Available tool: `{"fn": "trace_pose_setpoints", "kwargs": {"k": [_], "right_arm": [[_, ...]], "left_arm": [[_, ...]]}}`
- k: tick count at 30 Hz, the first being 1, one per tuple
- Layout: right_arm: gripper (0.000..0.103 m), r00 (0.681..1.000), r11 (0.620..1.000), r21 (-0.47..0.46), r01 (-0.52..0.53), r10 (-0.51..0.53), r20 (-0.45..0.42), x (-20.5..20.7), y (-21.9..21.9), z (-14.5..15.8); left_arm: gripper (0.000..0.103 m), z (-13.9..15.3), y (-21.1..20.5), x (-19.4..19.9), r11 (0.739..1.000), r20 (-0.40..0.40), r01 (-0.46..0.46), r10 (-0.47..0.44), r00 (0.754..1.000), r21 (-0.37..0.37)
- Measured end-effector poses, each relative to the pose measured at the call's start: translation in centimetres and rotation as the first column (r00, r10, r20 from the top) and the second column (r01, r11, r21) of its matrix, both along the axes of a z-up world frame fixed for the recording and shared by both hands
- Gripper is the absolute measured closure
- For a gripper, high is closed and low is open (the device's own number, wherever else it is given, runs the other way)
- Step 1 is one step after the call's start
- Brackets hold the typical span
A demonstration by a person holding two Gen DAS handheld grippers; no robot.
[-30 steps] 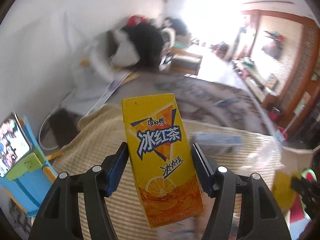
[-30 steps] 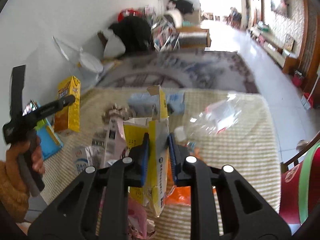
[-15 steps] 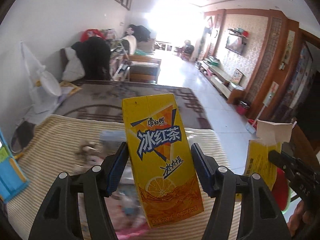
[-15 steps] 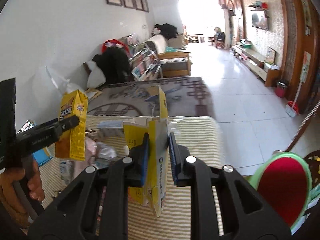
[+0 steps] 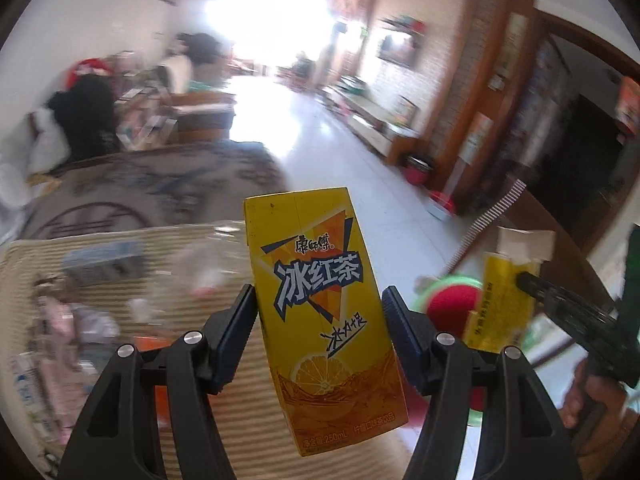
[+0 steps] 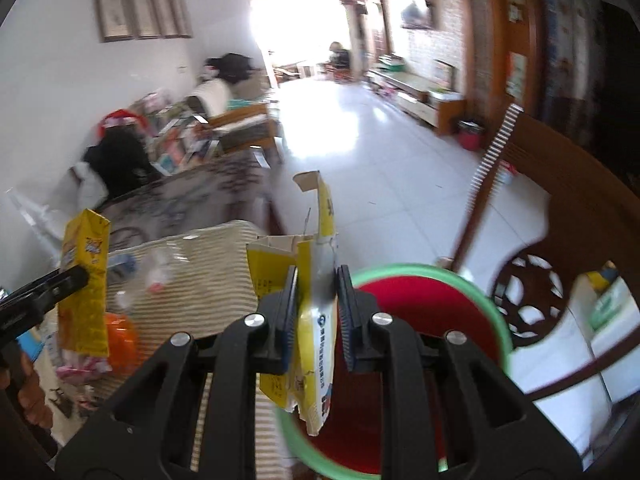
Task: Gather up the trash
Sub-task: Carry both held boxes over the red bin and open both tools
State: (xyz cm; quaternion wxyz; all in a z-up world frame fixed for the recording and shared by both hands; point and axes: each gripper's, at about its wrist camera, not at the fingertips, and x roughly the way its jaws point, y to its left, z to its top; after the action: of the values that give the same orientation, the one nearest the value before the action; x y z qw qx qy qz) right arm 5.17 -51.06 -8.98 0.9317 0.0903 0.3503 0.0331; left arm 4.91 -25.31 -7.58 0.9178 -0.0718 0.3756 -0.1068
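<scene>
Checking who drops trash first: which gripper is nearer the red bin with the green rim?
Right. The right gripper, shut on a torn yellow carton, hangs over the red bin; the left gripper, holding an iced tea carton, is above the striped tablecloth beside it.

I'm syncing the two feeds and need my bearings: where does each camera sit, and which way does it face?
Left wrist: on the left gripper, looking along its fingers at the tea carton it grips, the striped table below; a hand shows at right.
Right wrist: on the right gripper, facing the torn carton it pinches above the red bin; a hand shows at left.
Shared: both cartons, the table, the bin, the bright hallway.
</scene>
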Motion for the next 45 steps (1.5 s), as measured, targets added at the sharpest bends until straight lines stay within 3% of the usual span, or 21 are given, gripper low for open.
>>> {"fn": "trace_pose_setpoints", "kwargs": {"k": [3, 5, 8, 11, 16, 17, 19, 21, 26, 32, 36, 41, 45], "right_arm": [[0.079, 0.997, 0.997, 0.020, 0.072, -0.071, -0.028, -0.2, -2.2, -1.1], [0.058, 0.994, 0.994, 0.025, 0.104, -0.103, -0.022, -0.8, -3.7, -1.2], [0.054, 0.989, 0.989, -0.006, 0.150, -0.150, 0.002, -1.7, -5.1, -0.9], [0.044, 0.983, 0.982, -0.022, 0.186, -0.186, 0.006, -2.2, -6.7, -0.7], [0.036, 0.954, 0.954, -0.031, 0.299, -0.299, 0.014, -3.1, -10.0, -1.7], [0.030, 0.945, 0.945, -0.026, 0.326, -0.325, 0.023, -3.2, -10.7, -1.9], [0.021, 0.912, 0.913, -0.001, 0.407, -0.407, 0.057, -3.3, -12.9, -2.6], [0.020, 0.896, 0.898, 0.029, 0.439, -0.440, 0.067, -2.7, -14.5, -3.6], [0.020, 0.906, 0.902, 0.088, 0.423, -0.422, -0.027, 1.3, -17.3, -7.5], [0.020, 0.913, 0.907, 0.134, 0.400, -0.382, -0.142, 4.6, -18.1, -11.2], [0.017, 0.909, 0.898, 0.165, 0.408, -0.382, -0.165, 4.8, -18.5, -11.3], [0.016, 0.908, 0.906, 0.148, 0.397, -0.365, -0.204, 4.7, -17.5, -11.8], [0.016, 0.917, 0.910, 0.192, 0.366, -0.318, -0.242, 4.2, -15.7, -12.5]], "left_arm": [[0.042, -0.8, -4.4, 0.5, 0.993, -0.026, 0.120, -0.120, 0.992, -0.023], [0.042, -1.4, -6.6, 0.6, 0.981, -0.043, 0.192, -0.194, 0.980, -0.041], [0.042, -2.8, -9.9, 1.4, 0.955, -0.089, 0.287, -0.293, 0.952, -0.074], [0.042, -4.1, -12.4, 2.0, 0.937, -0.126, 0.340, -0.348, 0.929, -0.080], [0.039, -5.5, -15.3, 2.7, 0.910, -0.156, 0.412, -0.414, 0.897, -0.045], [0.034, -5.7, -15.8, 2.7, 0.906, -0.157, 0.422, -0.422, 0.893, -0.032], [0.024, -5.8, -16.1, 2.7, 0.908, -0.140, 0.419, -0.416, 0.899, -0.007], [0.020, -6.1, -16.1, 2.7, 0.923, -0.100, 0.385, -0.381, 0.919, 0.022], [0.017, -6.6, -16.5, 3.8, 0.946, -0.007, 0.323, -0.323, 0.946, 0.020], [0.017, -8.0, -19.4, 5.8, 0.947, 0.081, 0.290, -0.303, 0.950, 0.137], [0.017, -9.2, -19.8, 6.5, 0.951, 0.045, 0.290, -0.296, 0.954, 0.109], [0.017, -8.9, -18.2, 7.0, 0.967, 0.058, 0.247, -0.250, 0.967, 0.056], [0.017, -8.5, -17.2, 6.8, 0.973, 0.046, 0.229, -0.230, 0.972, 0.024]]}}
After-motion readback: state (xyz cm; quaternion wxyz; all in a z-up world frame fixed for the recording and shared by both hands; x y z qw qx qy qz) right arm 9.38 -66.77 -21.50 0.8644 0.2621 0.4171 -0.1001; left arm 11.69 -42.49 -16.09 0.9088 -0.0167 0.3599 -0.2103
